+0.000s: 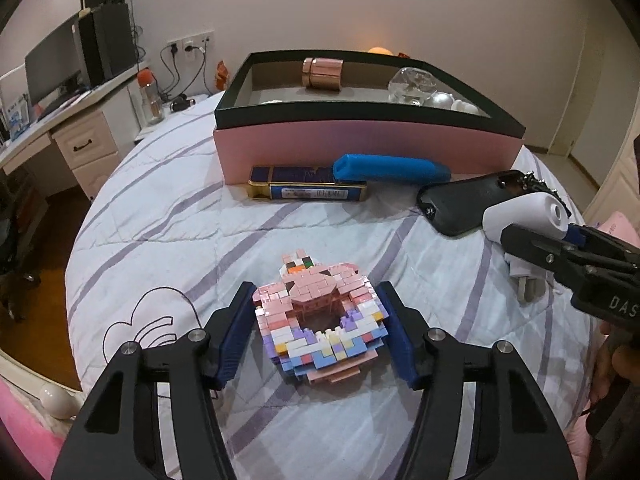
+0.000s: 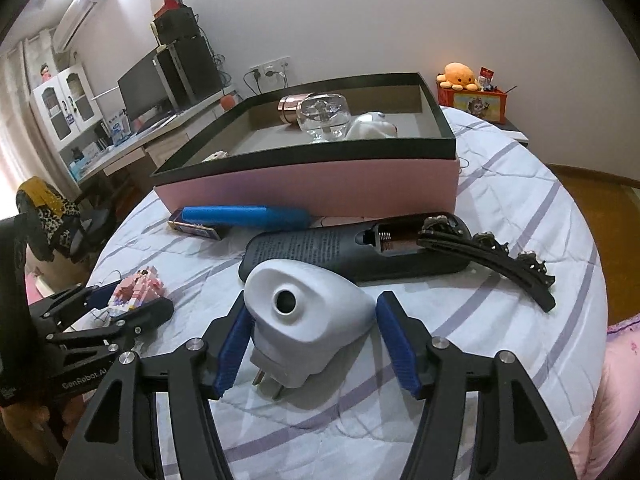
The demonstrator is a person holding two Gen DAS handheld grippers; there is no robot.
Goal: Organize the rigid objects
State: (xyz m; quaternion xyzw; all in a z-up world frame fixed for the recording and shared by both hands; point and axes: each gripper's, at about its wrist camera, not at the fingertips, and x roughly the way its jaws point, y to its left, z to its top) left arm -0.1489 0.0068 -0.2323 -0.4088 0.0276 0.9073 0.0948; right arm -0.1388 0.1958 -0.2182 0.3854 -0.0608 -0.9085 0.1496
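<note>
Both sit on the striped bed quilt (image 1: 168, 216). Left gripper (image 1: 316, 332) straddles the pastel pink brick-built model (image 1: 320, 320), blue pads close alongside, contact unclear: light, crumbly, best squeezed gently across its layered sides. Right gripper (image 2: 310, 330) brackets the smooth white plastic plug-in adapter (image 2: 308, 312), jaws apart: rigid, slippery, grip its flat flanks.

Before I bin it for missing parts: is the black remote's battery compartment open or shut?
Open: the black remote shows a bare spring and no cover.

Both grippers tilted down, jaws apart
</note>
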